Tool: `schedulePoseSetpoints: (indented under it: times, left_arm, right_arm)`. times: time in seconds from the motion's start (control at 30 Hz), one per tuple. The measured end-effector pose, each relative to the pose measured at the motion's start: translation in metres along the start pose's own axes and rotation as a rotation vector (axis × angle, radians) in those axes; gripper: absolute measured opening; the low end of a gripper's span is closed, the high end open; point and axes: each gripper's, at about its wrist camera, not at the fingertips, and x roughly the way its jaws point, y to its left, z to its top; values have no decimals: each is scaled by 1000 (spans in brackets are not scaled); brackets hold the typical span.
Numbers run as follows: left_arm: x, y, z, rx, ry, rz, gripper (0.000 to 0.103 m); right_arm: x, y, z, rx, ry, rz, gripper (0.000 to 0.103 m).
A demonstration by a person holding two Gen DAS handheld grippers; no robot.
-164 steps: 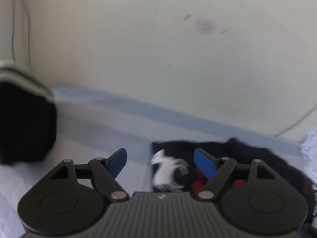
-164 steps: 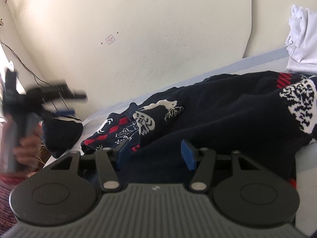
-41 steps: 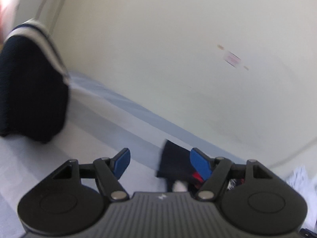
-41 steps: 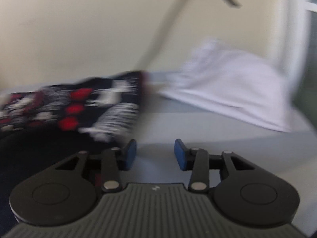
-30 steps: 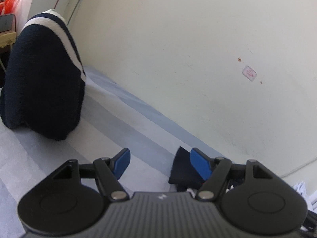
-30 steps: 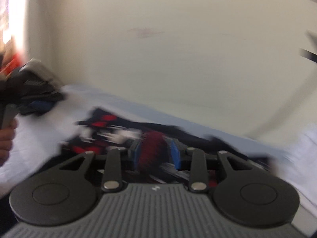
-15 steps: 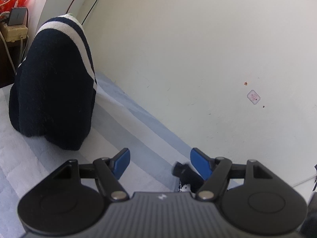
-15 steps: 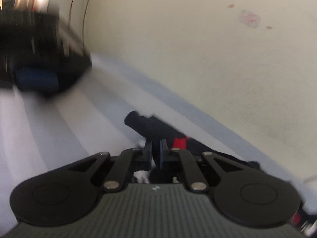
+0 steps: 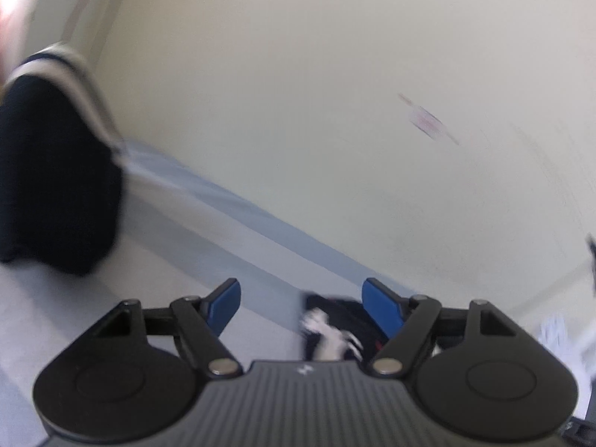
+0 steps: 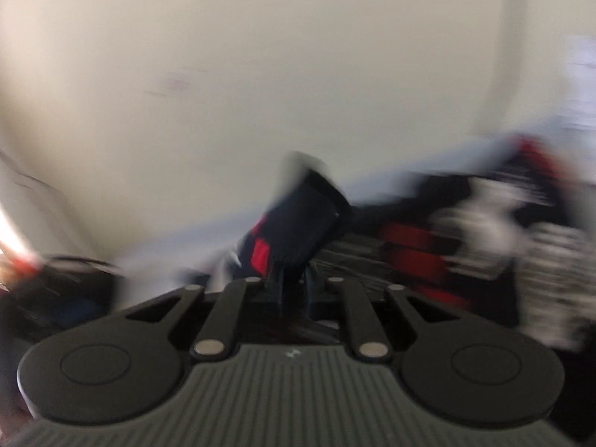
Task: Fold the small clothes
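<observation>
A dark navy patterned sweater with red and white motifs [image 10: 484,231] lies on the bed. My right gripper [image 10: 288,279] is shut on one sleeve cuff of the sweater [image 10: 298,219] and holds it lifted above the sheet. The right wrist view is blurred by motion. My left gripper [image 9: 300,303] is open and empty, low over the sheet, with an edge of the same sweater [image 9: 327,327] just ahead between its blue fingertips [image 9: 380,307].
A folded navy garment with white stripes [image 9: 52,171] stands at the far left on the pale blue striped sheet [image 9: 178,246]. A cream wall [image 9: 298,93] runs along the bed's far side. White cloth [image 10: 581,85] lies at the far right.
My right gripper closed on the sweater's cuff and has swung it up and to the right. My left gripper stayed open and shifted slightly toward the sweater's edge.
</observation>
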Motion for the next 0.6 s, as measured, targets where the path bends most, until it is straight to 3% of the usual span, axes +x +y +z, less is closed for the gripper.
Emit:
schedulePoseSetpoints:
  times: [0.03, 0.07, 0.27, 0.33, 0.4, 0.43, 0.47, 0.6]
  left_arm:
    - [3, -11, -6, 45, 11, -17, 75]
    - [6, -23, -12, 90, 21, -32, 75]
    - [34, -82, -57, 329, 114, -103, 75]
    - [47, -95, -70, 402, 144, -13, 63]
    - [58, -97, -78, 455, 122, 111, 69]
    - [61, -94, -76, 442, 130, 159, 65]
    - [64, -89, -74, 415, 136, 177, 66]
    - [56, -89, -74, 405, 146, 160, 66]
  right_arm:
    - [-11, -16, -4, 8, 4, -44, 40]
    - [-26, -33, -9, 26, -13, -52, 44]
    - [-116, -99, -29, 124, -162, -96, 47]
    - [-131, -113, -39, 129, -137, -103, 48]
    - [-138, -121, -49, 110, -107, -109, 47]
    - [-139, -123, -54, 84, -88, -132, 47]
    - [-137, -124, -58, 59, -68, -169, 39]
    - [-161, -123, -71, 3, -113, -213, 38]
